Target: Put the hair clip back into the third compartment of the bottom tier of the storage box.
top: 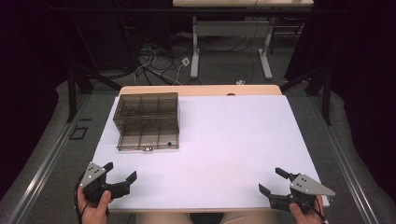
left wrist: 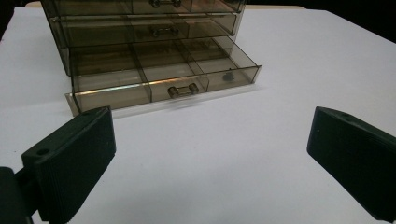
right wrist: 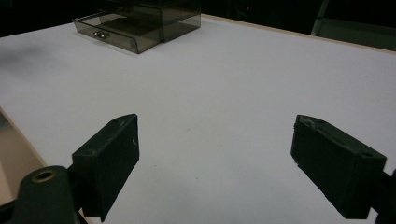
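Smoked, see-through plastic makes up the drawer unit (top: 147, 122), which stands on the white surface (top: 233, 149) toward its far left part. The unit has stacked tiers, each split into compartments. Its bottom drawer (left wrist: 163, 74) is pulled out toward the person; the tiers above sit flush. The open drawer has three compartments across its front row, and a small metal handle (left wrist: 182, 90) sits at the middle of its front wall. A small dark item (left wrist: 228, 76) lies in the front right compartment as the left gripper view shows it; what it is cannot be told.

Left hand-held gripper (top: 120, 175): held at the near left edge of the surface, jaws spread wide, nothing between them. It points toward the drawer unit and is near it but apart from it. In the left gripper view the open drawer sits just beyond and between the two jaws.

Right hand-held gripper (top: 273, 181): held at the near right corner of the surface, jaws spread wide, nothing between them. It is well apart from the drawer unit, which shows at the far upper left of the right gripper view.

White surface between the two grippers carries nothing.
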A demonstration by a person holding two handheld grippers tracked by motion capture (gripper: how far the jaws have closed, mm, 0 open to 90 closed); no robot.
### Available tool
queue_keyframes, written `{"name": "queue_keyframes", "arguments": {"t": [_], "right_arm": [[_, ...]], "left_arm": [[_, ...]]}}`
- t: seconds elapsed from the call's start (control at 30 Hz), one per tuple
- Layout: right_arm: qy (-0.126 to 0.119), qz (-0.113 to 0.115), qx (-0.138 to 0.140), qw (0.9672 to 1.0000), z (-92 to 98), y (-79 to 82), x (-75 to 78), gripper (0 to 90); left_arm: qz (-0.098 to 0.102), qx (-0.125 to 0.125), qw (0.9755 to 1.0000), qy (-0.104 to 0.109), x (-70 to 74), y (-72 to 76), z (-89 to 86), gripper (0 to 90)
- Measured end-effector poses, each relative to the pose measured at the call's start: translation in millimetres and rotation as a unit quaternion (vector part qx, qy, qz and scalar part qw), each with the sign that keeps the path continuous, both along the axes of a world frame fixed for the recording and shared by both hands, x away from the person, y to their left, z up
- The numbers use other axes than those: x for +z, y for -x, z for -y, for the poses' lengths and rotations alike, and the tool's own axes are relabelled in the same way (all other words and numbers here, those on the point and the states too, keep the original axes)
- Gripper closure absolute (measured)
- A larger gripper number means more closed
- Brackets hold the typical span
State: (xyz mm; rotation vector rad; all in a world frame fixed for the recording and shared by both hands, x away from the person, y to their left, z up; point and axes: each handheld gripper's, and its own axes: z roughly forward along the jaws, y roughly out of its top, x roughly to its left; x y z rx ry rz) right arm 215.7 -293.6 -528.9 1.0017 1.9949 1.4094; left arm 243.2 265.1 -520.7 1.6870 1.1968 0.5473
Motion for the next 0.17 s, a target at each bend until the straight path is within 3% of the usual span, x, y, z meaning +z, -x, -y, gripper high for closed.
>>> {"name": "queue_keyframes", "arguments": {"t": [0.17], "right_arm": [[0.000,-0.003,-0.003,1.0000,0.0,0.1,-0.4,14.7]], "left_arm": [[0.000,-0.001,1.0000,-0.002,-0.2,-0.5,0.5,1.2]]}}
